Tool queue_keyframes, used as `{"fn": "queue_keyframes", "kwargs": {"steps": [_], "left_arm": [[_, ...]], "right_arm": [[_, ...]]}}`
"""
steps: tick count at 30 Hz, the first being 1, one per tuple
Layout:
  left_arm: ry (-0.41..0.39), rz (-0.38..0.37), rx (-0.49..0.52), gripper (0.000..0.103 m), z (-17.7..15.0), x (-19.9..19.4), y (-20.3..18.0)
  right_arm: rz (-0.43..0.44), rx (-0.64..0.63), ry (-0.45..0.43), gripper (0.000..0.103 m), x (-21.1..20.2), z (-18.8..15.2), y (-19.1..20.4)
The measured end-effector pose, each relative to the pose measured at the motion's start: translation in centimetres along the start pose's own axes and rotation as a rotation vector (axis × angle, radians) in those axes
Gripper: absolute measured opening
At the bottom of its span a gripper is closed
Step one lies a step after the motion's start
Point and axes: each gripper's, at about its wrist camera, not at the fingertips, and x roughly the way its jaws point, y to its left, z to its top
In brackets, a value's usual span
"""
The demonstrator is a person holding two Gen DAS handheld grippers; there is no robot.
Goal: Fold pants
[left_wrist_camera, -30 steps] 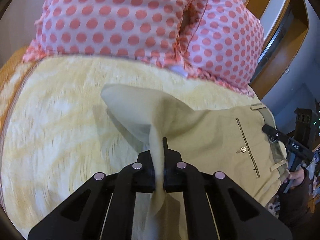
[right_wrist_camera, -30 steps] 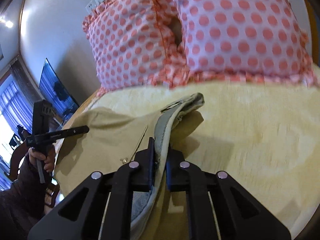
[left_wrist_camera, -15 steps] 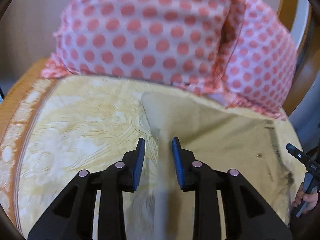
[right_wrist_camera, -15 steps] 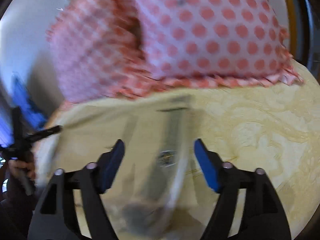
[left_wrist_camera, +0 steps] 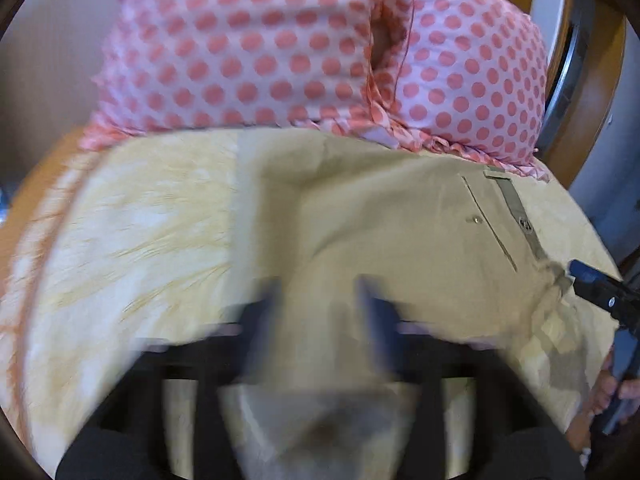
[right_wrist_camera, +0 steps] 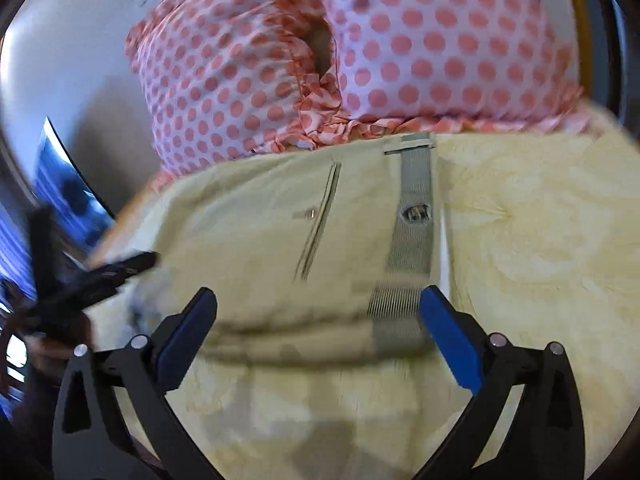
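Khaki pants (left_wrist_camera: 400, 232) lie spread flat on a yellow bedspread (left_wrist_camera: 132, 240), waistband to the right with a back pocket slit and button. In the right wrist view the pants (right_wrist_camera: 248, 232) show their grey inner waistband (right_wrist_camera: 414, 208) and a folded edge near the fingers. My left gripper (left_wrist_camera: 320, 312) is blurred, open, with cloth lying loose between its fingers. My right gripper (right_wrist_camera: 318, 324) is wide open and empty just above the waistband end. The right gripper also shows in the left wrist view (left_wrist_camera: 600, 292), and the left gripper shows in the right wrist view (right_wrist_camera: 104, 272).
Two pink polka-dot pillows (left_wrist_camera: 280, 48) stand right behind the pants, also in the right wrist view (right_wrist_camera: 360, 48). A wooden headboard (left_wrist_camera: 580, 80) is at the far right. A screen (right_wrist_camera: 68, 184) stands left of the bed.
Both grippers opened and let go of the pants. The lifted cloth dropped and now lies flat on the bedspread. Both grippers drew back a little.
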Motion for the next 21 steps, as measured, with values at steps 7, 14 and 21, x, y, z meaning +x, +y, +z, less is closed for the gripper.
{"fn": "queue_keyframes", "kwargs": {"steps": [7,14,21], "left_arm": [[-0.062,0.119,0.054,0.102,-8.4,-4.6,-2.3],[-0.067,0.146,0.033,0.102,-11.4,-4.2,-2.5],[-0.151,0.174,0.017,0.102,-12.8,-4.7,-3.0]], "right_arm": [[-0.226,-0.066,-0.022,0.101,0.5,-7.1,3.9],[-0.287,-0.09,-0.077,0.101,0.6,-8.9,4.3],[-0.28,-0.114,-0.13,0.101,0.7,-9.3,4.4]]}}
